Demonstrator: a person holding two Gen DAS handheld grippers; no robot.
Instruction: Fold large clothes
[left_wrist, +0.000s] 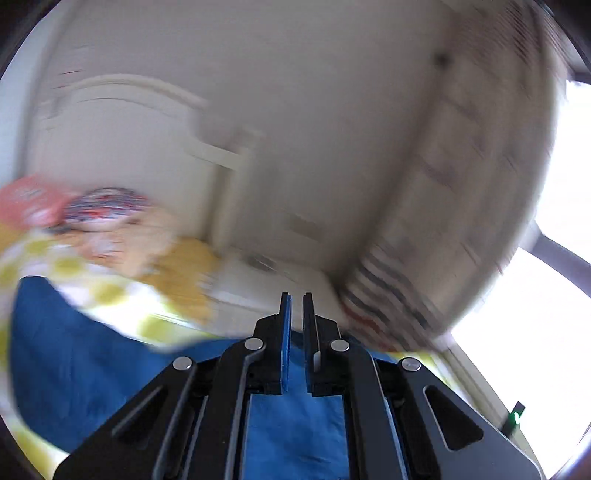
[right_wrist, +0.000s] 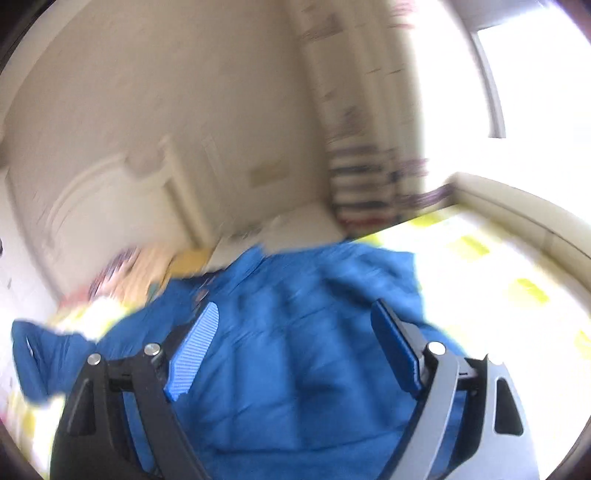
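In the lower part of the right wrist view, the right gripper (right_wrist: 291, 343) stands wide apart, its ribbed blue pads (right_wrist: 194, 350) spread to either side with nothing between them. Below and beyond it, filling the centre and lower half of the frame, lies the blue garment (right_wrist: 295, 314), rumpled, with one end trailing toward the lower left. It rests on a white bedspread with yellow squares (right_wrist: 480, 266), which runs off to the right of the frame.

In the lower centre of the left wrist view, the left gripper (left_wrist: 297, 314) is drawn narrow, its pads nearly together with only a slim gap; whether cloth is pinched there cannot be told. The same blue garment (left_wrist: 92, 362) spreads under it and to the lower left.

Farther off at the left of that view, a blurred heap of patterned pillows or soft toys (left_wrist: 103, 221) sits on the bedspread. Behind it rises a cream headboard (left_wrist: 129, 122), then a pale wall. At the far right, a bright window (left_wrist: 546, 314) glares white.
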